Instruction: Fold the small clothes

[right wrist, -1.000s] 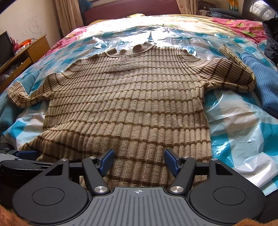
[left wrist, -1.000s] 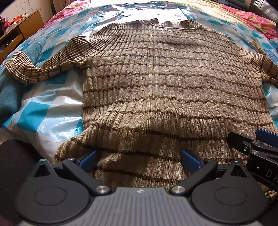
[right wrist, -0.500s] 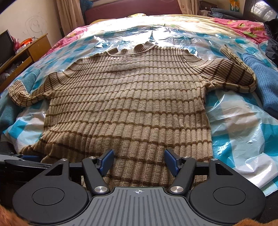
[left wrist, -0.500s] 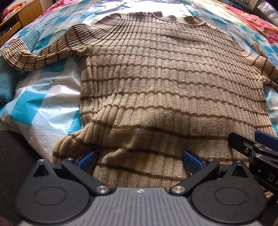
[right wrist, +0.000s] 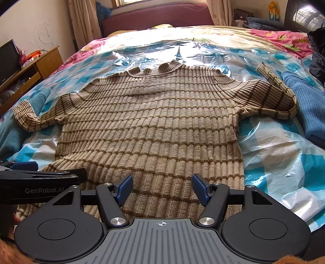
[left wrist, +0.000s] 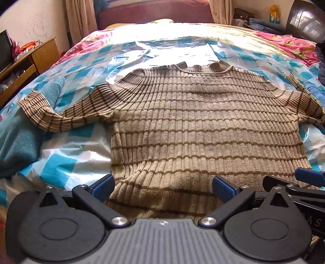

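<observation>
Both wrist views look low from the near hem of the sweater [left wrist: 203, 126] toward the far headboard [right wrist: 158, 14], left view offset leftward; both share the whole sweater.

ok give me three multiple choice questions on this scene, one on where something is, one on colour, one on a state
1. Where does the blue knit lie relative to the sweater?
A. beside its right sleeve
B. on its collar
C. under its hem

2. What colour are the sweater's stripes?
A. red
B. brown
C. white

3. How do the left gripper and right gripper stand?
A. both shut on the hem
B. left shut, right open
C. both open, over the hem

Answers:
1. A: in the right wrist view the blue knit sits on the plastic sheet just past the right sleeve.
2. B: thin brown bands cross the tan ribbing.
3. C: each pair of blue pads stands wide apart with sweater fabric showing between them, nothing pinched.
</observation>
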`<action>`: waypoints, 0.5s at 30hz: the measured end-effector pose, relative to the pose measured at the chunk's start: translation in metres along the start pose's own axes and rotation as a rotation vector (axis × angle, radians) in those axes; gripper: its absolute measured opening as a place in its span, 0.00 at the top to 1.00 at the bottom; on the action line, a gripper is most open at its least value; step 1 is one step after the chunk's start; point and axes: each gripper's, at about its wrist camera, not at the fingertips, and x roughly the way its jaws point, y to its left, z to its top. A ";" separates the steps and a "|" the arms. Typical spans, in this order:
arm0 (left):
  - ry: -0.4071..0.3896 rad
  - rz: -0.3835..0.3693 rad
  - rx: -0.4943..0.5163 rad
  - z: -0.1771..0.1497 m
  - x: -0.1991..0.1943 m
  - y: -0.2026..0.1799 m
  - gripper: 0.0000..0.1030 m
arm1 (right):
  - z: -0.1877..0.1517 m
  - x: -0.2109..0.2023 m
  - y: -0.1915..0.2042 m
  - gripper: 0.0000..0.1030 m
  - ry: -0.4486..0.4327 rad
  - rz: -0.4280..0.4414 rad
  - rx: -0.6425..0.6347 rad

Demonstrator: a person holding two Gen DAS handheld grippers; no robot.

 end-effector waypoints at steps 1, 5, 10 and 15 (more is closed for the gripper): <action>-0.006 -0.004 0.000 0.002 -0.001 0.000 0.00 | 0.001 0.000 -0.001 0.37 -0.003 -0.002 0.002; -0.016 -0.012 -0.006 0.009 0.001 -0.002 0.00 | 0.005 0.000 -0.008 0.37 -0.008 -0.010 0.015; -0.029 -0.028 0.002 0.018 0.002 -0.009 0.00 | 0.011 -0.001 -0.012 0.37 -0.018 -0.007 0.007; -0.071 -0.070 -0.001 0.040 0.002 -0.020 0.00 | 0.038 -0.006 -0.040 0.37 -0.082 -0.024 0.049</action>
